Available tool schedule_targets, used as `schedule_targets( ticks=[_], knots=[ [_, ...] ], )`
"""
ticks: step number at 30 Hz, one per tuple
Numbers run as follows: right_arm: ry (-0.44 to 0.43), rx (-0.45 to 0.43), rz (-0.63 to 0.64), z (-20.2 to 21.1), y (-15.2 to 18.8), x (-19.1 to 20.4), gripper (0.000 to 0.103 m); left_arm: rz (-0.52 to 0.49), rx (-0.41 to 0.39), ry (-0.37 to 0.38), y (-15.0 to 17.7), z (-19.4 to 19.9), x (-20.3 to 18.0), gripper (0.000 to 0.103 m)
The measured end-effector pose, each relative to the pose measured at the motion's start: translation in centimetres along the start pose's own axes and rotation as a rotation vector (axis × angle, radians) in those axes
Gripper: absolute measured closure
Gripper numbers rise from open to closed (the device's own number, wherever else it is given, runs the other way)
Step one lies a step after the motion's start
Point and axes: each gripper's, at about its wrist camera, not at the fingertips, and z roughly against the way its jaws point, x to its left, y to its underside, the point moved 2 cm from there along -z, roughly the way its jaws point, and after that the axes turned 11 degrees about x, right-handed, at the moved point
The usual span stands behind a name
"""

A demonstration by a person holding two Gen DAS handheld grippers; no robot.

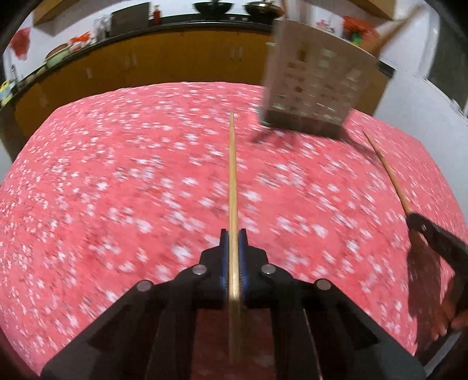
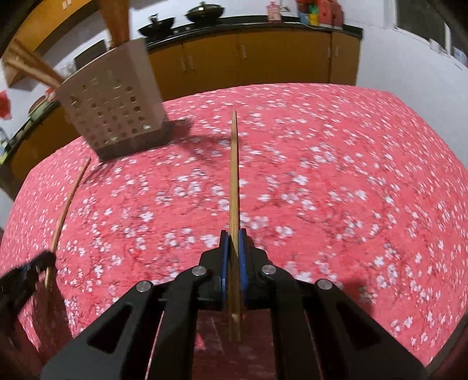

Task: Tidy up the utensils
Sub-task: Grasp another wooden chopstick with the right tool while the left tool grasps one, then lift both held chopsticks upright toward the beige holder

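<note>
I worked at a table under a red cloth printed with white blossoms, in a kitchen with white walls. Behind it ran a row of orange-brown cabinets beneath a dark counter, where two black woks sat beside jars and red packets. A wooden shelf hung on the wall to my left, and a window showed at far right.

Home kitchen: woks on counter, yellow cabinets.
</note>
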Motion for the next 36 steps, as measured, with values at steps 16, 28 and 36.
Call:
schedule_targets(
  ticks=[16,28,36],
  knots=[
    [0.026,-0.026,0.12,-2.3,-2.5,2.9,0.095,0.018,-0.054,-0.027,-3.0,-1.4,3.1,0.093],
    [0.014,-0.026,0.112,-2.2,-2.4,2.7,0.094,0.035,-0.057,0.006,-2.8,-1.3,3.5,0.092],
    [0.011,-0.026,0.111,-2.2,-2.5,2.6,0.094,0.04,-0.058,0.01,-2.6,-1.2,3.5,0.092]
  ],
)
